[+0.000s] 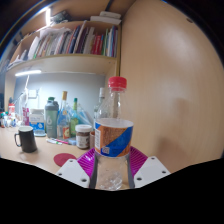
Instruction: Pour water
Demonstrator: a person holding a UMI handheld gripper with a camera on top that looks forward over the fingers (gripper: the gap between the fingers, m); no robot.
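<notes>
A clear plastic water bottle [114, 130] with a red cap and a blue and orange label stands upright between my fingers. My gripper [112, 163] is shut on the bottle's lower body, and both magenta pads [88, 161] press against its sides. The bottle looks lifted above the wooden desk [45, 158]. A black mug [26, 140] stands on the desk to the left, beyond the fingers.
Several bottles and jars [62, 120] crowd the back of the desk. A pink pen [65, 159] lies on the desk near the left finger. A shelf of books [70, 42] hangs above. A beige wall [170, 80] runs along the right.
</notes>
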